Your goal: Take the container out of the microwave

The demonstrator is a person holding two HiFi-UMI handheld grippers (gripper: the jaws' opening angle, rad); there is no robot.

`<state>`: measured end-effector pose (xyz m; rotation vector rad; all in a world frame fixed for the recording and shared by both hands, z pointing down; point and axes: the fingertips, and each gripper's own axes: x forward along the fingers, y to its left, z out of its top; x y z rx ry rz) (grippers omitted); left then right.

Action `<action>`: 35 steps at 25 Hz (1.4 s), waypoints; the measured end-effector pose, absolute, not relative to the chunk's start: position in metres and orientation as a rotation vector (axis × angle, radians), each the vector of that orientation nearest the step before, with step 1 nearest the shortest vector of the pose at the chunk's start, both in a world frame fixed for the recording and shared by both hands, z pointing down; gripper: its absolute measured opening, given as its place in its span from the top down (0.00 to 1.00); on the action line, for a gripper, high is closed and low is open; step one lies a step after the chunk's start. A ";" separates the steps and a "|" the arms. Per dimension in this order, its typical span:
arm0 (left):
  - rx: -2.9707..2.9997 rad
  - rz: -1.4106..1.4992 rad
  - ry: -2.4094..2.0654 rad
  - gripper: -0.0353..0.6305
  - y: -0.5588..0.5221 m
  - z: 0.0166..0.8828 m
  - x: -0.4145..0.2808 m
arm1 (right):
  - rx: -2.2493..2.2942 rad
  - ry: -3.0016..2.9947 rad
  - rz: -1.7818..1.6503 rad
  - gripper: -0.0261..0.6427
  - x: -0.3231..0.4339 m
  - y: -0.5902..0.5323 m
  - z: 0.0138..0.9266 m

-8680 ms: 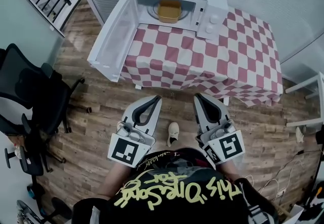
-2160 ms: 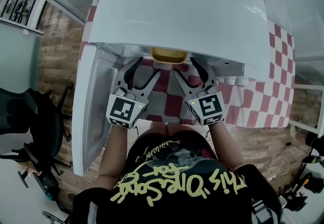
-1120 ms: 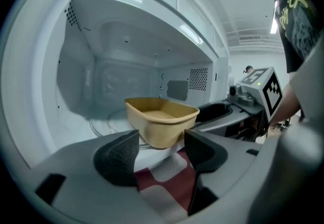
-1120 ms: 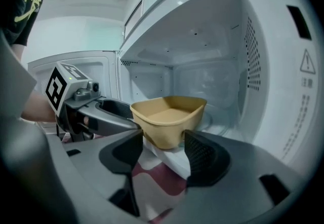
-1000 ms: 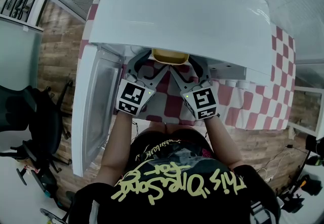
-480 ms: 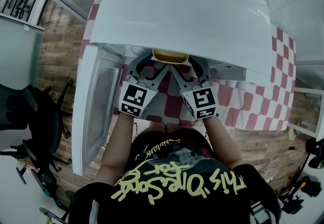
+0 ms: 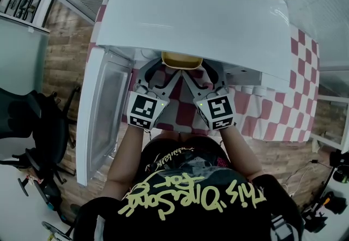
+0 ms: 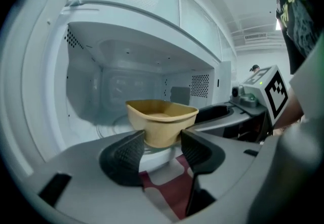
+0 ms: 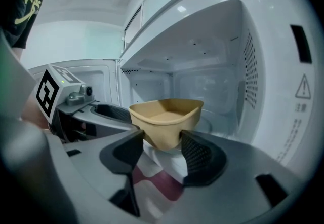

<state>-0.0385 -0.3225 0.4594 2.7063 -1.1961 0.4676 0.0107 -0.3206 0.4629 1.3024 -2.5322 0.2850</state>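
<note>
Container (image 8: 161, 116): a tan, open-topped tub standing upright on the glass turntable (image 9: 215, 122) inside the microwave (image 7: 191, 11), mouth upward, its long axis running across the oven opening. Left tongs (image 8: 163, 142): jaws wide apart and just now closing, one near corner of the tub between them, the ribbed pads (image 8: 132, 153) set against its tapering walls. Right tongs (image 9: 162, 142): jaws equally wide, astride the other near corner, the pads likewise appearing to bear on the walls. Both tongs enter the cavity side by side, angled slightly downward and converging on the tub. Microwave door (image 7: 101, 114): swung fully open to the left. The oven stands on a desk covered by a red-and-white checked cloth (image 7: 272, 109).
</note>
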 end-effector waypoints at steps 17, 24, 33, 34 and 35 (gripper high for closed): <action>2.664 0.455 -1.314 0.60 -0.295 0.443 -0.039 | 1.206 -2.588 0.263 0.60 0.010 -0.297 0.447; 2.657 0.443 -1.356 0.60 -0.283 0.437 -0.043 | 1.157 -2.607 0.262 0.60 0.007 -0.286 0.444; 2.668 0.435 -1.342 0.61 -0.266 0.434 -0.044 | 1.156 -2.599 0.262 0.60 0.006 -0.269 0.440; 2.670 0.424 -1.336 0.61 -0.263 0.433 -0.044 | 1.161 -2.601 0.258 0.60 0.006 -0.267 0.438; 2.673 0.416 -1.329 0.61 -0.260 0.432 -0.044 | 1.164 -2.602 0.256 0.60 0.005 -0.263 0.437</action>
